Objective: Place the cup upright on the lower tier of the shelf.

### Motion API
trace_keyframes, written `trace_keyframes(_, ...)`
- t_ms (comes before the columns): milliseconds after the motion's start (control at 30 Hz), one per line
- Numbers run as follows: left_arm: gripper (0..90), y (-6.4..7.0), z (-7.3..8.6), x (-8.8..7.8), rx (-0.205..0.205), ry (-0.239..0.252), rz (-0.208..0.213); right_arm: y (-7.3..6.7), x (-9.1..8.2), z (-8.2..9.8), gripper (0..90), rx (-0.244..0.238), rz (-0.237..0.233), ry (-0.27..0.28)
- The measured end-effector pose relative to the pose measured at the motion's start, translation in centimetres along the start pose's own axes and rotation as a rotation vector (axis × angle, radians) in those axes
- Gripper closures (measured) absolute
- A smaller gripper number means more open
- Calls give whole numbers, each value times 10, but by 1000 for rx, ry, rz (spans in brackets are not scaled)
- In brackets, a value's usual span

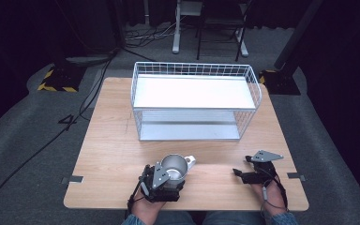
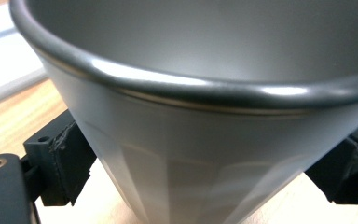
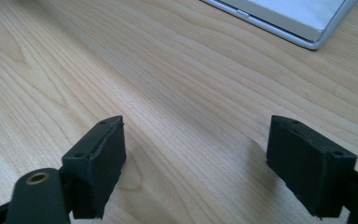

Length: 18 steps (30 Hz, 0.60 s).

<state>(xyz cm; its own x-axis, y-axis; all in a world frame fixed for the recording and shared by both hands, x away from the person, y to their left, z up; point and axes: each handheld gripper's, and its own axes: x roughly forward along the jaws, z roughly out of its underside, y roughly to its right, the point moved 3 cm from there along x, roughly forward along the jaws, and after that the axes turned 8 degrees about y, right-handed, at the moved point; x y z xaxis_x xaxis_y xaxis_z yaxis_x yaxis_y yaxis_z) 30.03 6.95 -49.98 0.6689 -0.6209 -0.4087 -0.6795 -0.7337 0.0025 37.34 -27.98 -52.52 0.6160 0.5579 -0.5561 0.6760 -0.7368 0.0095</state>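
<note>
A grey metal cup (image 1: pixel 173 167) with a white handle (image 1: pixel 190 161) sits near the table's front edge, its mouth facing up. My left gripper (image 1: pixel 170 177) is shut on the cup. In the left gripper view the two black pads (image 2: pixel 70 163) press against both sides of the cup's wall (image 2: pixel 205 154). I cannot tell whether the cup rests on the wood or hangs just above it. My right gripper (image 1: pixel 241 165) is held to the right of the cup, apart from it. It stands open over bare wood (image 3: pixel 196 172) with nothing between its jaws.
A white wire basket shelf (image 1: pixel 197 68) with two levels stands at the middle back of the wooden table (image 1: pixel 112 140). Its lower front corner (image 3: pixel 284 21) lies ahead of the right gripper. Cables, stands and a chair are on the floor beyond.
</note>
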Motion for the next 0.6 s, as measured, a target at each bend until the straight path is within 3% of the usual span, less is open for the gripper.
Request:
trace_keyframes(133,85,-1,-6,1,27,-15,-3,0,0,0,208,0,-1,1)
trace_keyframes(267,85,-5,-16,0,24,-4,-9,0,0,0,208,1,-3,2)
trace_keyframes(433,85,-12,-30,1,-17,22,1,0,0,0,208,1,-3,1)
trace_keyframes(600,85,-18,-41,5,-25,33,-2,0,0,0,208,2,-3,1)
